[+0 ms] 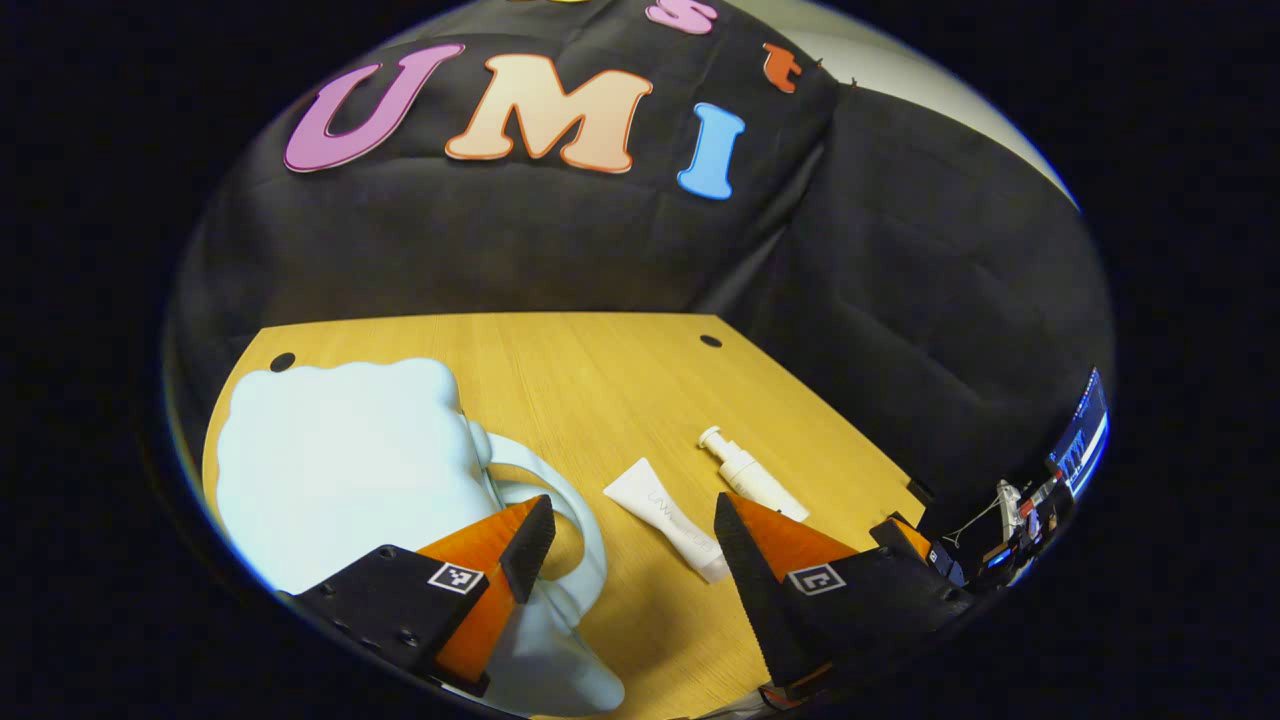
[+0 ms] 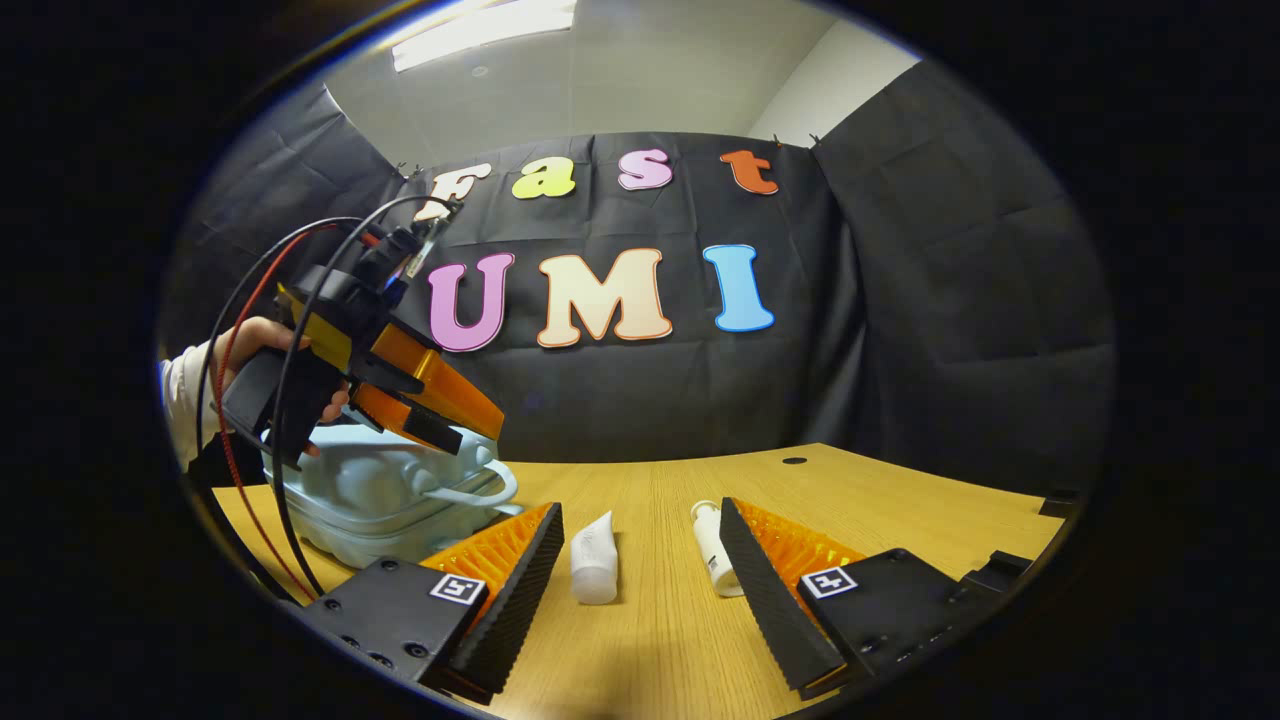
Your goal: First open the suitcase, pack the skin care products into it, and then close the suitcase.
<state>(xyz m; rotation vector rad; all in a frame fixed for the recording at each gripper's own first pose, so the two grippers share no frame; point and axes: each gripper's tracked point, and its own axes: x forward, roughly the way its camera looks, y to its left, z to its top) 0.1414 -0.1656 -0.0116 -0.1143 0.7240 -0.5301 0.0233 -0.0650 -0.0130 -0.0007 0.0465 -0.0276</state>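
Observation:
A pale blue suitcase [image 1: 330,470] lies flat and closed on the wooden table [image 1: 600,380], its handle [image 1: 575,510] facing the products. To its right lie a white tube [image 1: 668,518] and a white pump bottle [image 1: 752,478]. My left gripper [image 1: 632,515] is open, hovering above the handle with nothing between its fingers. From the right gripper view, the left gripper [image 2: 470,428] hangs over the suitcase [image 2: 380,500], held by a hand [image 2: 262,340]. My right gripper [image 2: 640,520] is open and low over the table, with the tube [image 2: 593,562] and pump bottle [image 2: 712,552] just ahead of it.
The table [image 2: 900,510] ends at the black cloth wall behind and to the right. Two small dark holes [image 1: 711,341] mark its far edge. Cables [image 2: 250,420] trail from the left gripper. Bare wood lies to the right of the bottle.

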